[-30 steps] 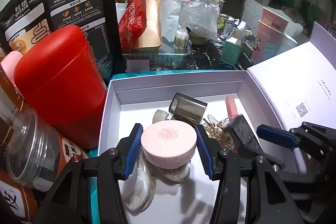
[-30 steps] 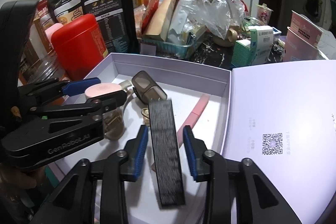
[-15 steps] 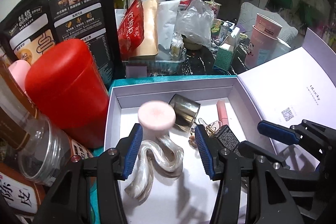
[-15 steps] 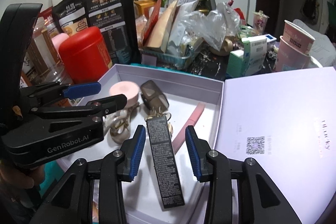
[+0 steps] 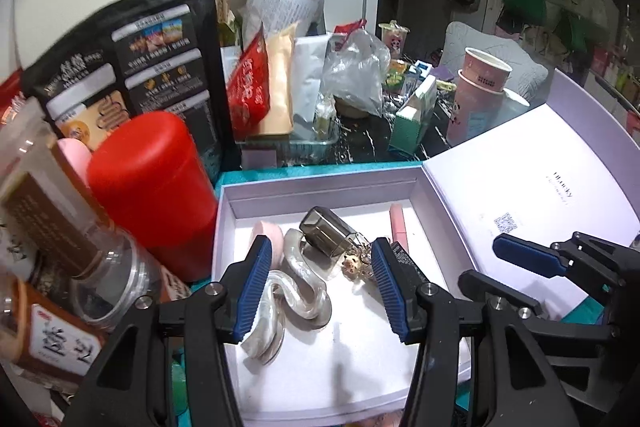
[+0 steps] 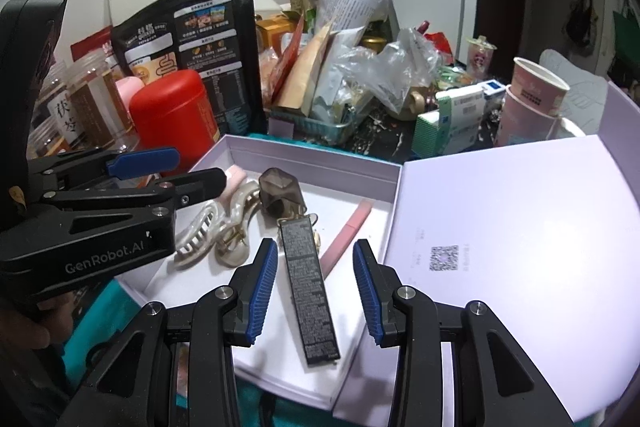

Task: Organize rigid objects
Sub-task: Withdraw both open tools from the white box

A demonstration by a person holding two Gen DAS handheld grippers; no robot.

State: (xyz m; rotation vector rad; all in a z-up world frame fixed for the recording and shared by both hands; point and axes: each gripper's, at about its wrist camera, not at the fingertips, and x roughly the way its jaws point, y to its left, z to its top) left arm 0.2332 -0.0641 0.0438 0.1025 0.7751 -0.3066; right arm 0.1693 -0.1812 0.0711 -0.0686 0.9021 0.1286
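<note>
An open white box (image 5: 320, 187) holds a pink round compact (image 5: 266, 237), a pearly hair claw (image 5: 296, 287), a smoky grey bottle (image 5: 326, 231), a pink tube (image 5: 398, 223) and a long black carton (image 6: 308, 287). My left gripper (image 5: 320, 287) hovers open above the hair claw, with the compact lying beyond its left finger. Over the black carton hangs my right gripper (image 6: 314, 291), open, its pads clear of the carton, which rests flat on the box floor. In the right wrist view the left gripper's fingers (image 6: 144, 159) reach in from the left.
The box lid (image 6: 520, 207) lies open to the right. A red canister (image 5: 152, 187), clear jars (image 5: 60, 227) and a black pouch (image 5: 160, 67) crowd the left. Behind the box stand a basket of packets (image 5: 288, 131), a green carton (image 5: 412, 119) and pink paper cups (image 5: 476, 95).
Both grippers have lifted up and back from the box. The pink compact and the black carton, earlier close between the jaws, now lie lower on the box floor.
</note>
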